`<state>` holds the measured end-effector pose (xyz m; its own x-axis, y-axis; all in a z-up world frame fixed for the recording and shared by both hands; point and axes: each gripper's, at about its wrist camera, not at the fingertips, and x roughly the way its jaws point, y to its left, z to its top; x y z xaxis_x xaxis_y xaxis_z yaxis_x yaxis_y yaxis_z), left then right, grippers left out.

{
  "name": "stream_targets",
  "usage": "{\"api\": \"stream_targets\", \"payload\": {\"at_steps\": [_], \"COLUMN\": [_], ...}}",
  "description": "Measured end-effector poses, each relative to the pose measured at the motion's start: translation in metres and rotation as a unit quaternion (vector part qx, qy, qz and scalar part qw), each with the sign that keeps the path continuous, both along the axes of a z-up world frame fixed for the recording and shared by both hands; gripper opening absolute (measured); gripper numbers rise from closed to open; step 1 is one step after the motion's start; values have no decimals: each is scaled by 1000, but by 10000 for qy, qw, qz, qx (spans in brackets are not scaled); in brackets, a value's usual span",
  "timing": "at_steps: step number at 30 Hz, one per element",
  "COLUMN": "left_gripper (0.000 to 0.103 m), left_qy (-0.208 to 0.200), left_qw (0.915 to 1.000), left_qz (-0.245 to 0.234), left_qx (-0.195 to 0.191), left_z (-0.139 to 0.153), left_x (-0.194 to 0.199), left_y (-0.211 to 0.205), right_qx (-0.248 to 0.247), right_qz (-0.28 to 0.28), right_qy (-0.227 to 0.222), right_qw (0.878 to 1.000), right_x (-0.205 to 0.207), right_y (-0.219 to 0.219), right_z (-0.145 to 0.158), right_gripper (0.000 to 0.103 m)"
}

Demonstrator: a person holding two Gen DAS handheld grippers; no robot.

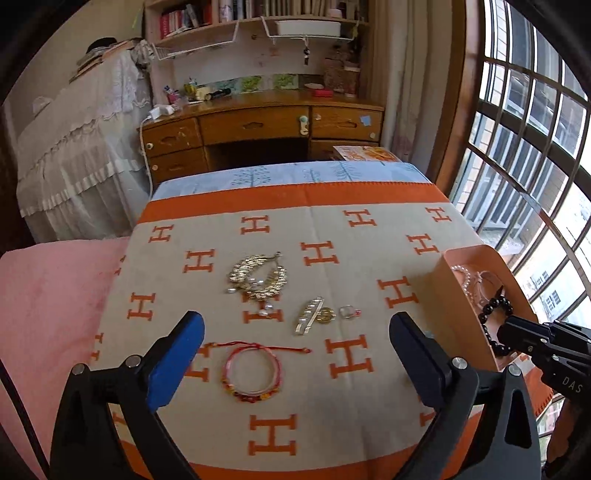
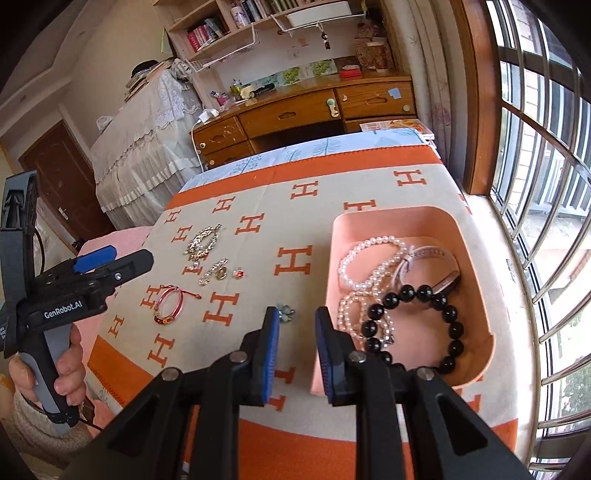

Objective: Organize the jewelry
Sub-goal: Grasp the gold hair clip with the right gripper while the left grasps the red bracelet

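Between pieces now, with black bead bracelet (image 2: 417, 325) already in pink tray (image 2: 476, 266), left gripper (image 1: 295, 354) wide and empty above red string bracelet (image 1: 253, 373), right gripper (image 2: 295, 347) narrow and empty; next, probably lowering and closing around that bracelet.

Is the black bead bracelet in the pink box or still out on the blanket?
In. The black bead bracelet lies inside the pink box, resting beside the pearl bracelets.

Wooden desk with drawers (image 1: 258, 123) against far wall, bookshelf with books (image 1: 236, 14) above it. White lace-covered furniture (image 1: 77, 147) left of desk. Barred window (image 2: 546, 184) on right, brown door (image 2: 62, 184) far left.
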<state>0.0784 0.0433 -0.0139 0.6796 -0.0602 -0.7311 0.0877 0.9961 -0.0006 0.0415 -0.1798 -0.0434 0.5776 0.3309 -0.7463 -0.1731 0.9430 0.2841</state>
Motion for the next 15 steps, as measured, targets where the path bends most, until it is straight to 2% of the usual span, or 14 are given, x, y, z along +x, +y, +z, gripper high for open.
{"api": "stream_targets", "payload": {"at_steps": [3, 7, 11, 15], "left_gripper": [99, 99, 99, 99], "left_qy": [-45, 134, 214, 351], "left_qw": [9988, 9958, 9944, 9947], "left_qz": [462, 848, 982, 917], "left_qx": [161, 317, 334, 299], "left_z": [0, -12, -25, -40], "left_x": [-8, -12, -13, -9], "left_y": [35, 72, 93, 101], "right_qx": [-148, -300, -312, -229], "right_qz": [313, 811, 1265, 1620], "right_qy": [13, 23, 91, 339], "right_qw": [9994, 9963, 9914, 9859], "right_x": [11, 34, 62, 100], "right_y": [27, 67, 105, 138], "right_z": [4, 11, 16, 13], "right_gripper": [20, 20, 20, 20]}}
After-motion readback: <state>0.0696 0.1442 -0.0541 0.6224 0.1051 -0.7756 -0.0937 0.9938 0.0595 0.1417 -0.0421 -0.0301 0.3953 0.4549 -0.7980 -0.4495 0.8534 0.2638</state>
